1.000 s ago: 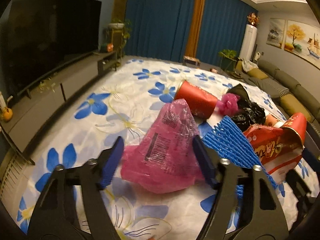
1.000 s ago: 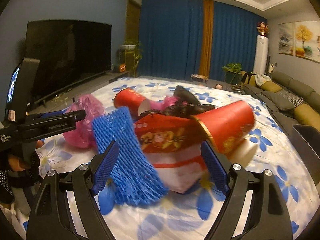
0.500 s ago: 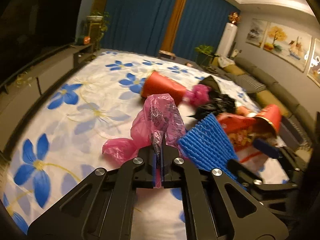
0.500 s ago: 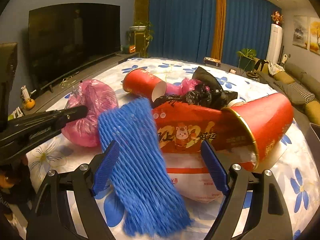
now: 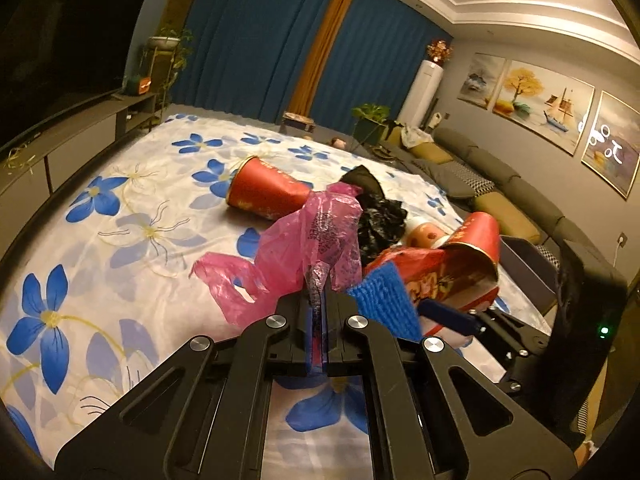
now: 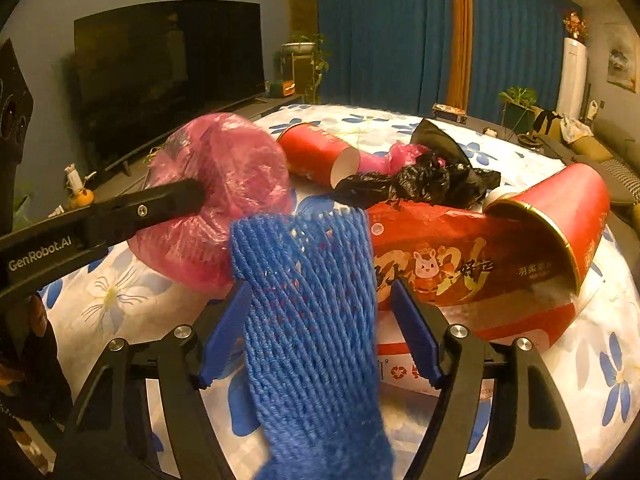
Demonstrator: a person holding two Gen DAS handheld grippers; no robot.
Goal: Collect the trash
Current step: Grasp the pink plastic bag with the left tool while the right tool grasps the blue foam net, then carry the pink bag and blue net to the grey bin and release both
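I am holding the left gripper [image 5: 316, 320] fully closed on a fold of the crumpled pink plastic bag [image 5: 308, 240], lifting it off the flowered cloth [image 5: 120, 216]; the film is light, limp and slippery, so a bunched fold is gripping best; the right gripper [image 6: 320, 328] is standing partly open astride the blue foam mesh sleeve [image 6: 308, 304], soft and compressible, which is lying against the red snack packet [image 6: 432, 264].
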